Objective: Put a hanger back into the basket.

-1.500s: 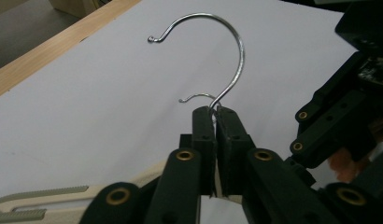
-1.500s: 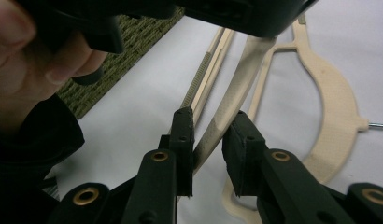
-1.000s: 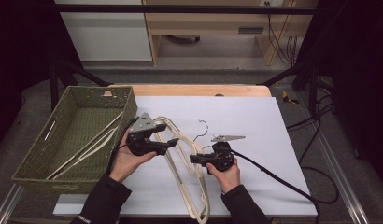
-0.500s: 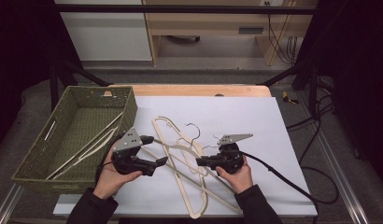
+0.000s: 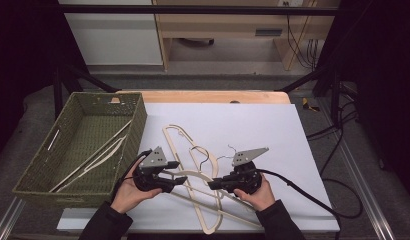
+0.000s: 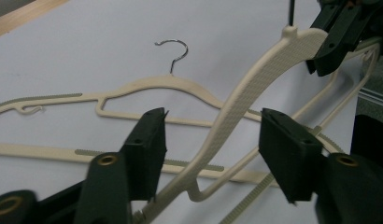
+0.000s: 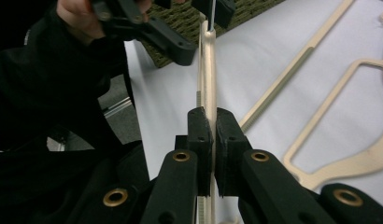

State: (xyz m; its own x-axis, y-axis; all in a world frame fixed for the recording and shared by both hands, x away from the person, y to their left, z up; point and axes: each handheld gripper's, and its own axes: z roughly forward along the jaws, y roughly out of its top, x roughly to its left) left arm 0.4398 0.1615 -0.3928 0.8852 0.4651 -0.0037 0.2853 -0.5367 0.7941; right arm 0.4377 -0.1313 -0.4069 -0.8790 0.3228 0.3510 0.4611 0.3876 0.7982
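Hangers on the white table (image 5: 273,130), cream plastic, two or three tangled together between the hands. Right tool (image 5: 217,184) has its jaws pressed together on the arm of one cream hanger (image 7: 207,70), clearly pinched in the right gripper view (the bar runs edge-on straight up from between the pads). Left tool (image 5: 179,172) is spread, jaws wide apart either side of that same hanger's arm (image 6: 255,79) in the left gripper view, not touching it as far as I can see. Other hangers (image 5: 175,137) lie flat on the table beneath and behind, one with its wire hook (image 6: 173,51) pointing away. Both hands low at the near edge, left hand (image 5: 130,192) and right hand (image 5: 255,195) gripping the tool bodies.

Woven green basket (image 5: 138,117) sits at the left end of the table, just beside the hanger pile. Inside it: more cream hangers (image 5: 98,152) lying slanted along the bottom (count unclear, at least one or two), rest of the basket floor bare.
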